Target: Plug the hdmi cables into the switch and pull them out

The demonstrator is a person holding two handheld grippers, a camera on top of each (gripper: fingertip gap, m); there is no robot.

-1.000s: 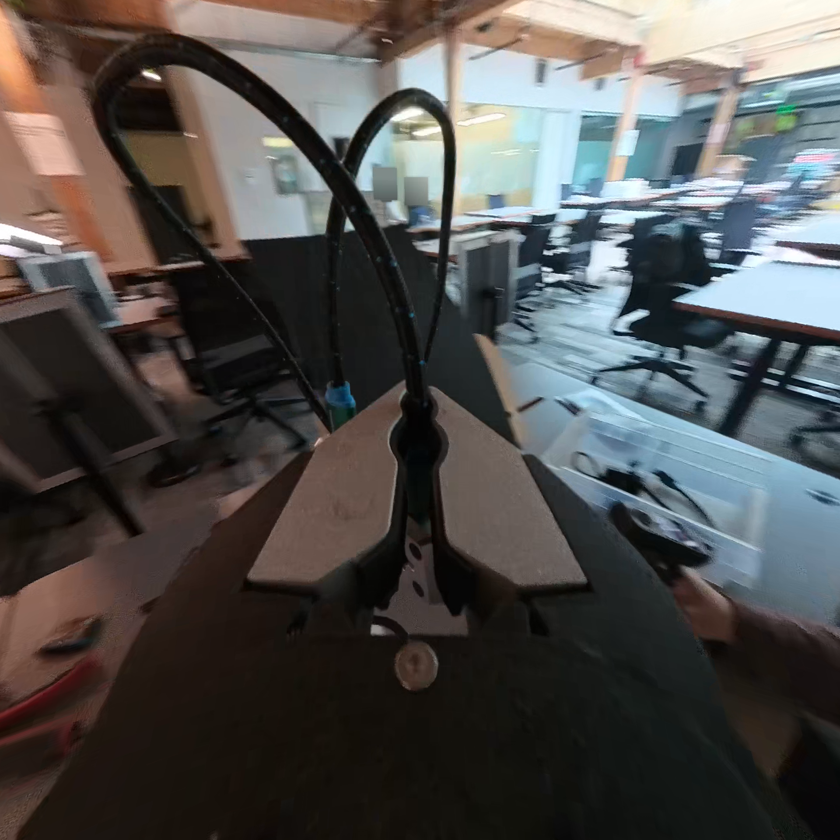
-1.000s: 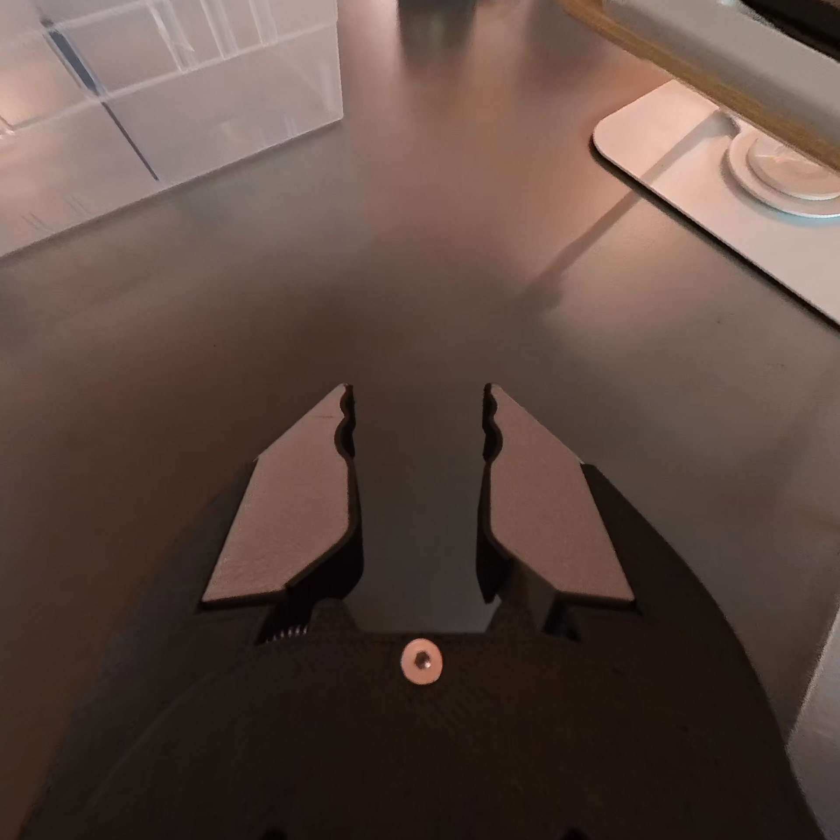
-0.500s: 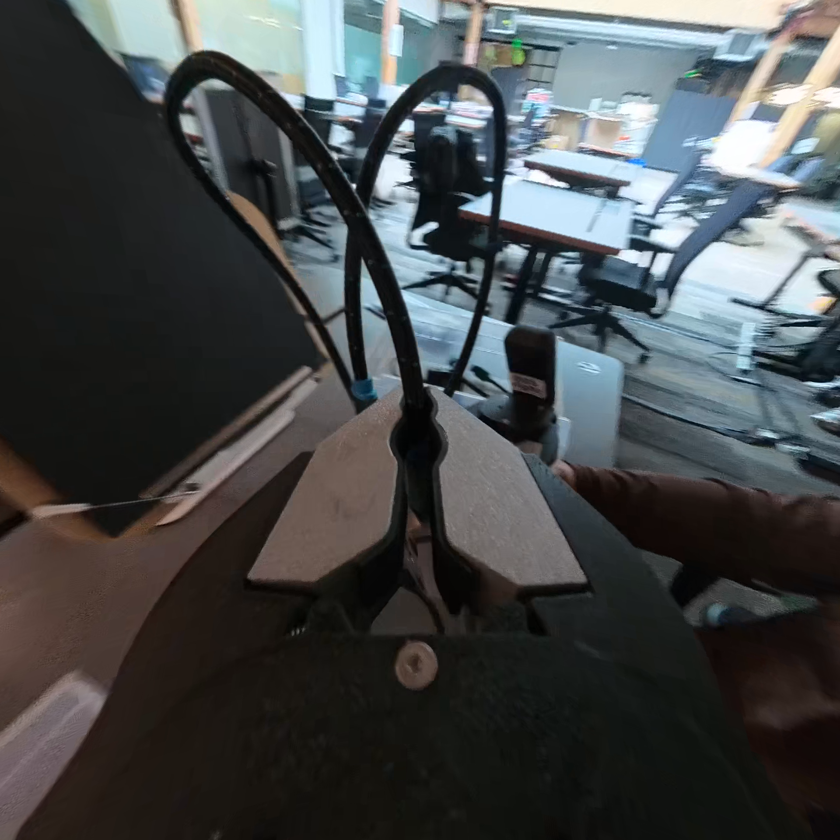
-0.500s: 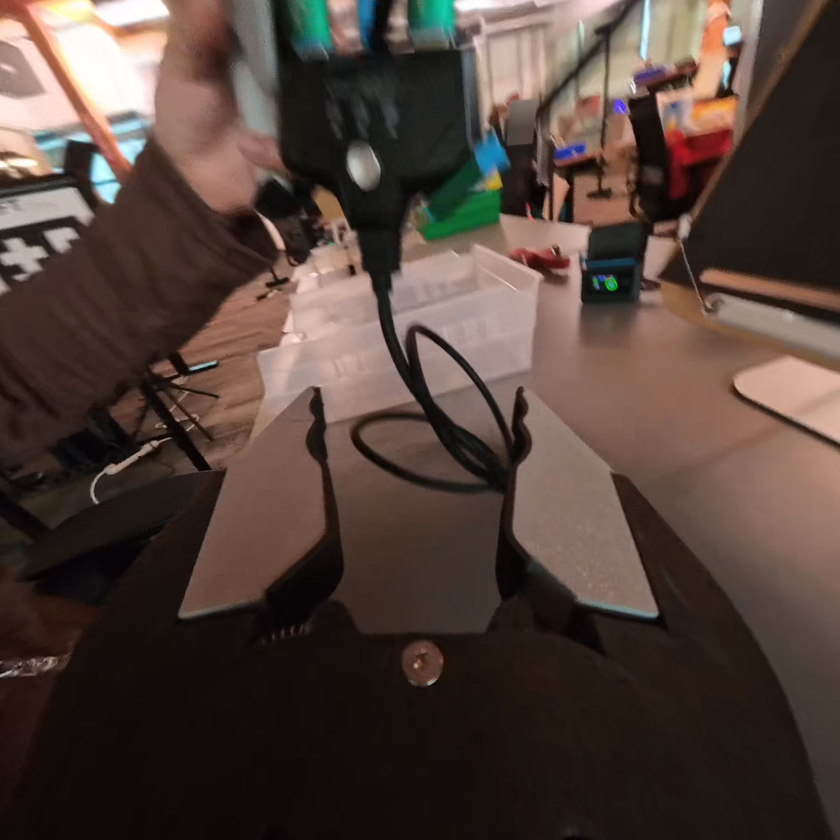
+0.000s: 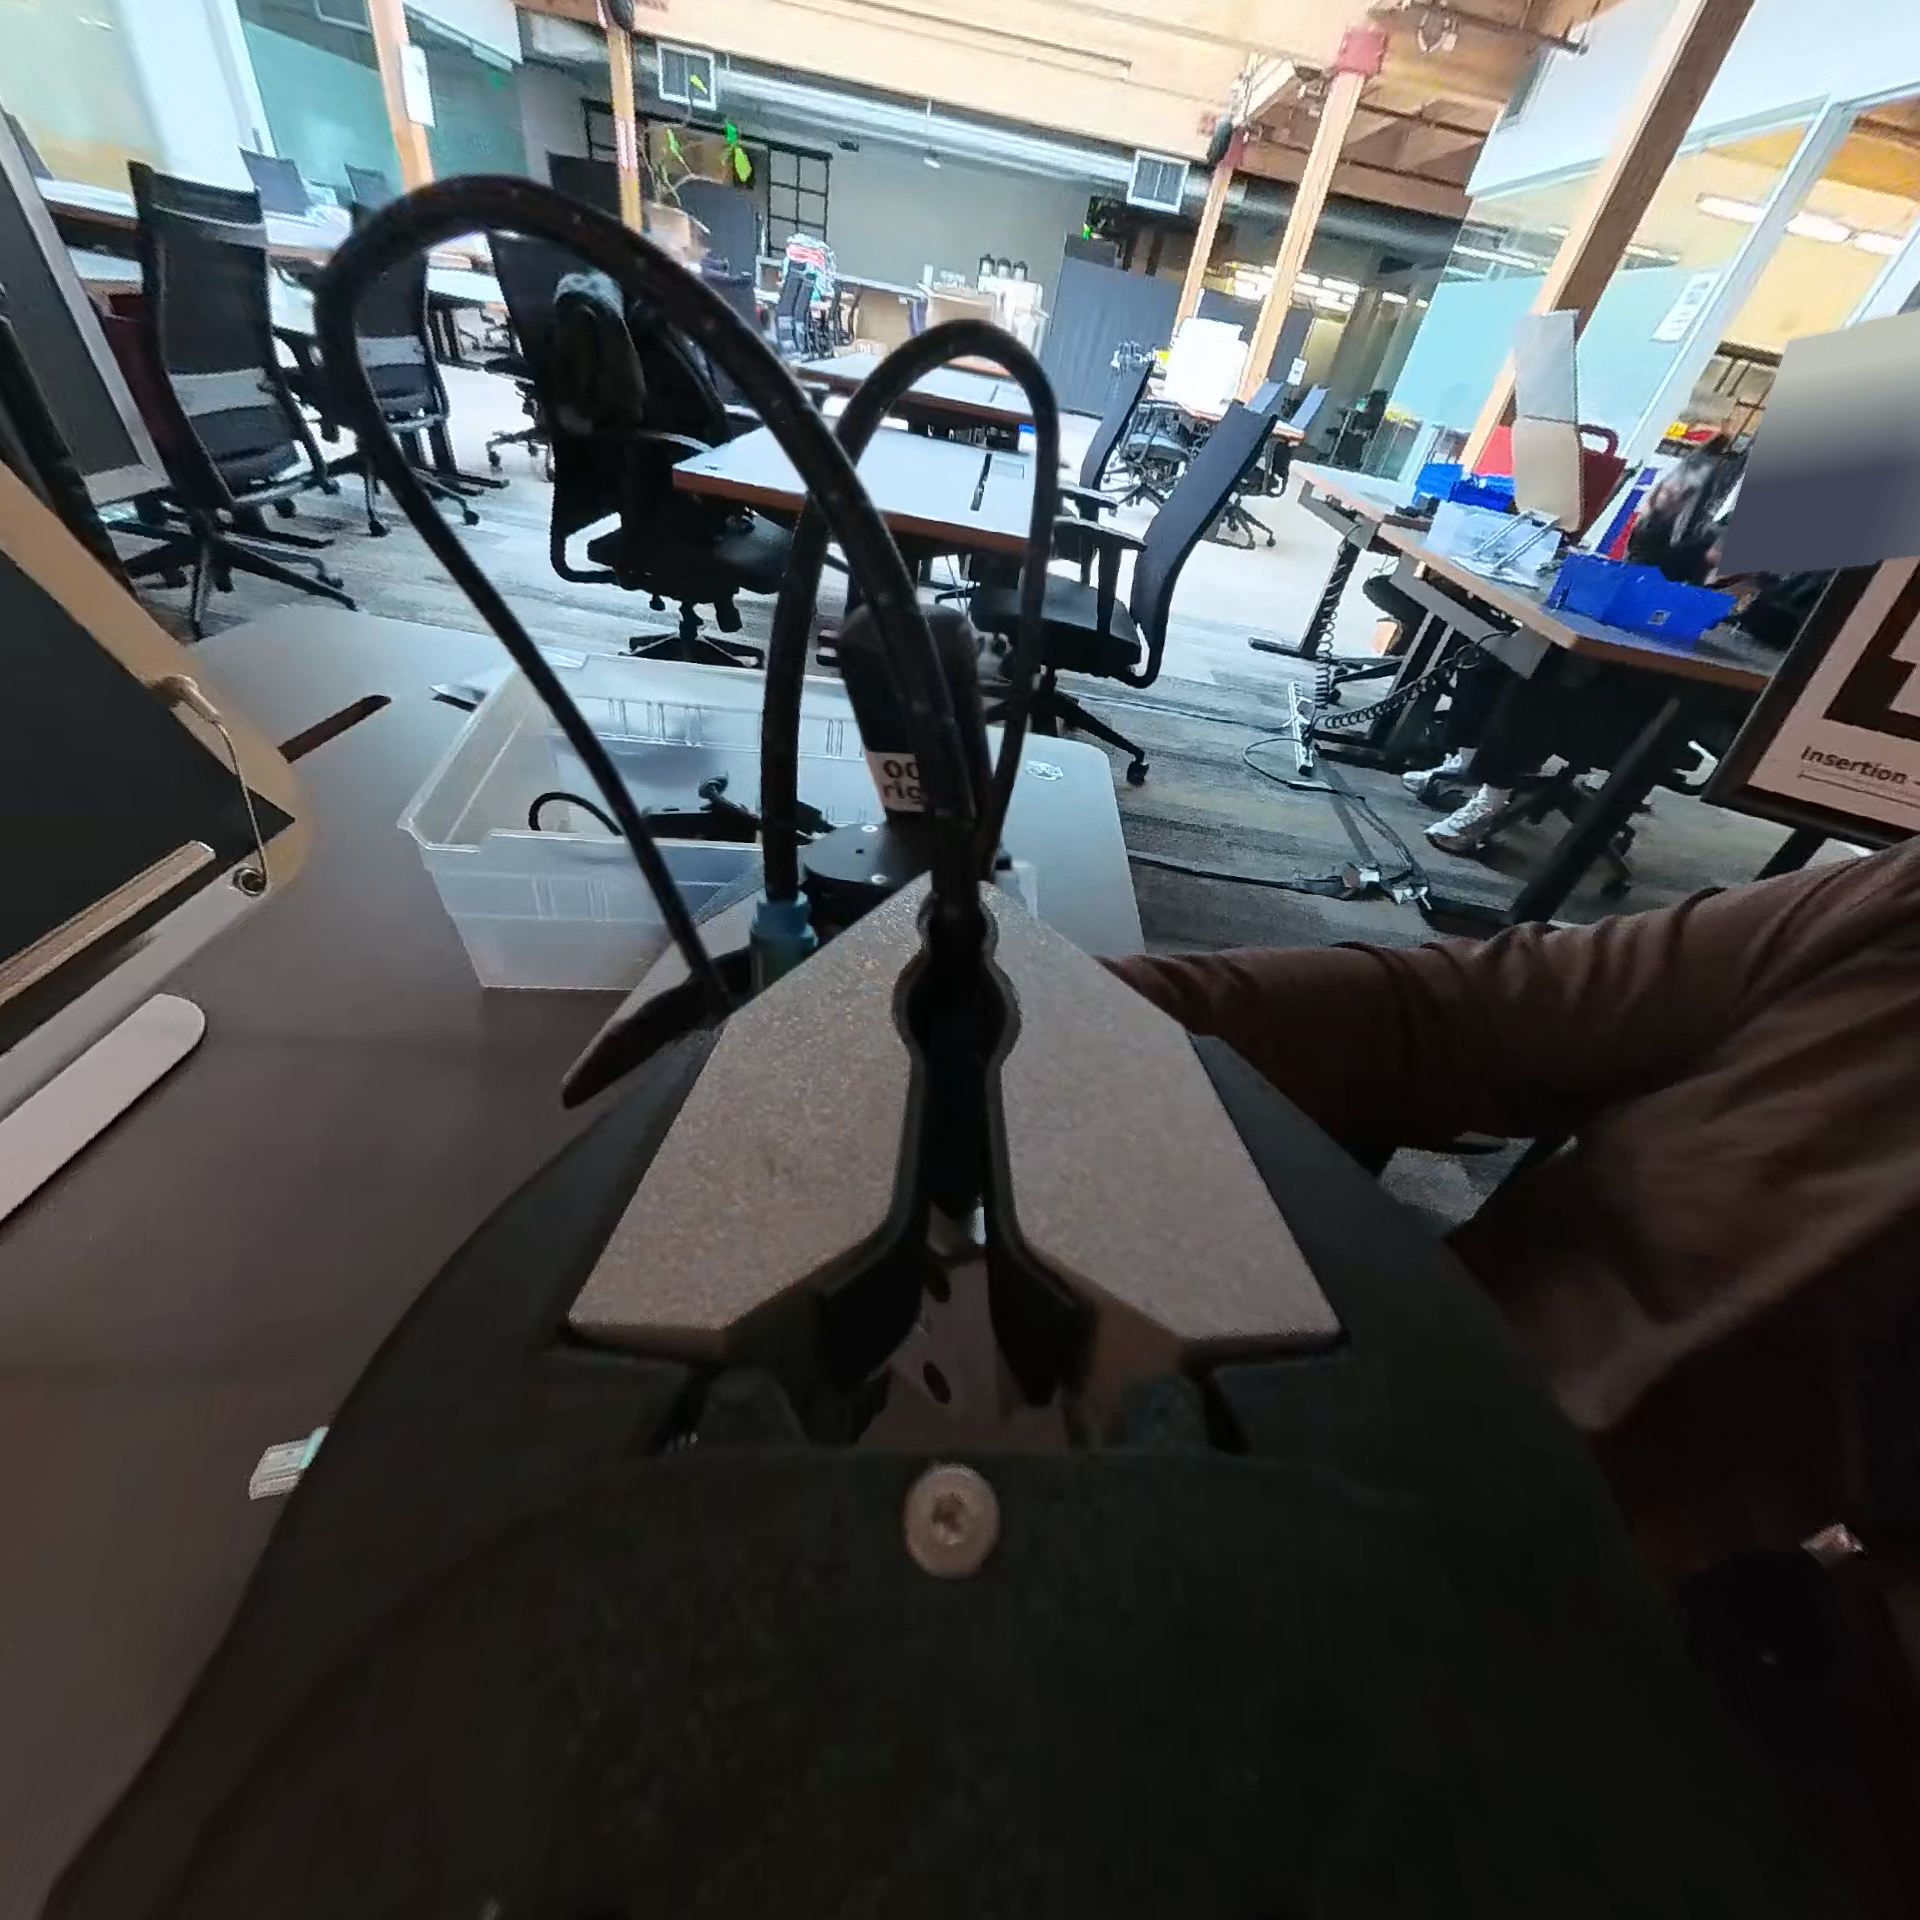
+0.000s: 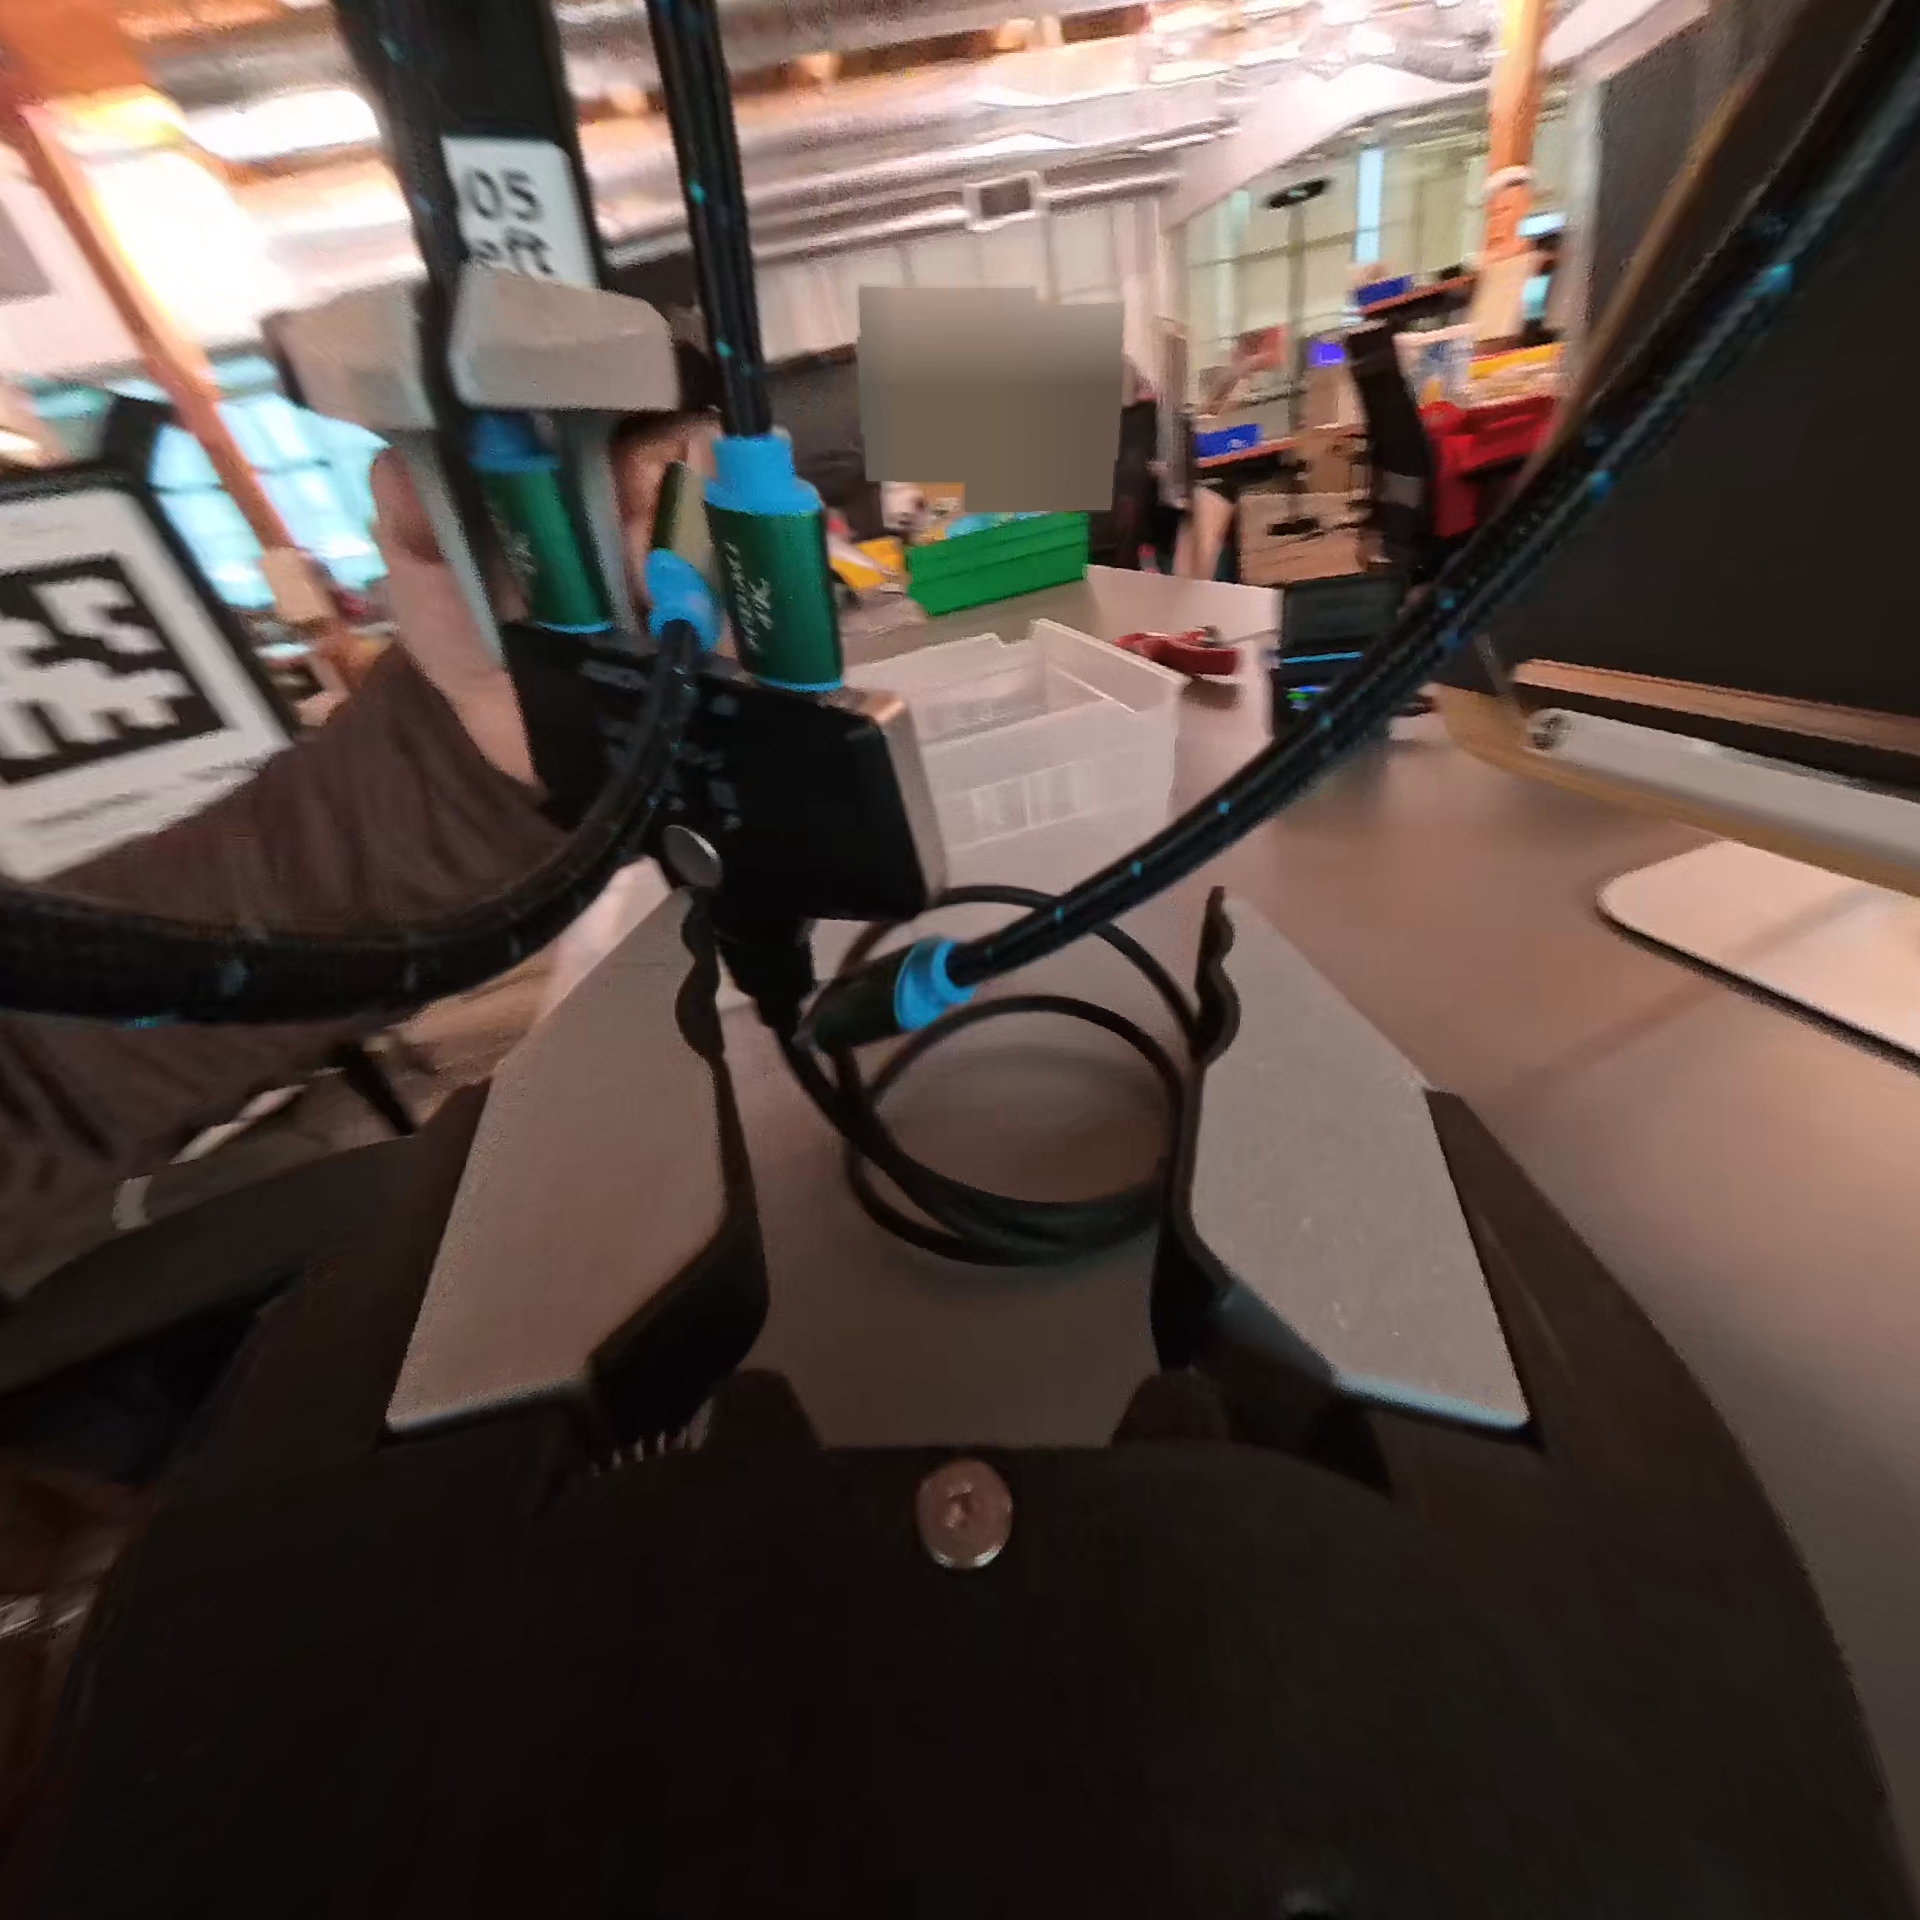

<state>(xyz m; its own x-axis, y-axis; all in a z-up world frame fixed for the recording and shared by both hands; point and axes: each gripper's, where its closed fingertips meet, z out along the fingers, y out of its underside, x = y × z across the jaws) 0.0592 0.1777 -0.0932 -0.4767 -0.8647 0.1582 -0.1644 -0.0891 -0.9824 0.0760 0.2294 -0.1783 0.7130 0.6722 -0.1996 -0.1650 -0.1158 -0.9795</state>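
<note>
The left gripper, clamped on a green HDMI plug, hoists the black switch above the desk so its ports face the wide-open, empty right gripper; a loose plug dangles between those jaws.

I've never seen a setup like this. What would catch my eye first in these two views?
Probably the black braided cables arching high in big loops over the left gripper, whose grey fingers are shut on a green plug. From the other side, that plug and a second green plug stand in a black switch box held up in the air, while the right gripper waits wide open below it, over a thin black cable coil on the desk.
</note>
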